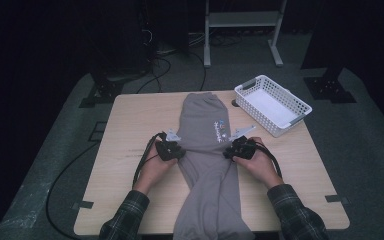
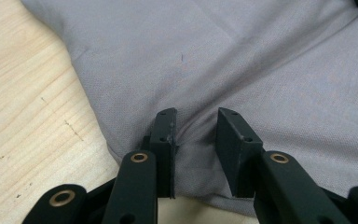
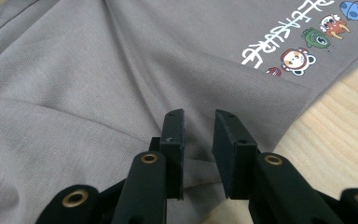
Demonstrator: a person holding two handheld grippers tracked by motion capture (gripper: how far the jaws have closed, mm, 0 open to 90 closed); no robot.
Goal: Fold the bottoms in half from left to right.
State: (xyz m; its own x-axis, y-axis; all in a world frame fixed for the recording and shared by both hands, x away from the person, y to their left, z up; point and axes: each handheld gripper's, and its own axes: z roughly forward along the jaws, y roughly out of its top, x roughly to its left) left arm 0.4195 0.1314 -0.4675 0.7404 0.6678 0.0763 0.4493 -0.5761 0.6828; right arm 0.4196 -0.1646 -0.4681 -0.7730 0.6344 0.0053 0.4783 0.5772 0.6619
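Each gripper is pinching an edge of the grey trousers (image 1: pixel 207 150): the left gripper (image 1: pixel 179 151) clamping the near side, the right gripper (image 1: pixel 228 151) the opposite. Folding is only starting; the legs are hanging off the table (image 1: pixel 130 125), white basket (image 1: pixel 272 105) waiting beyond.

Black tools (image 1: pixel 180 150), brass rivets, trailing cables, plaid sleeves (image 1: pixel 130 212).
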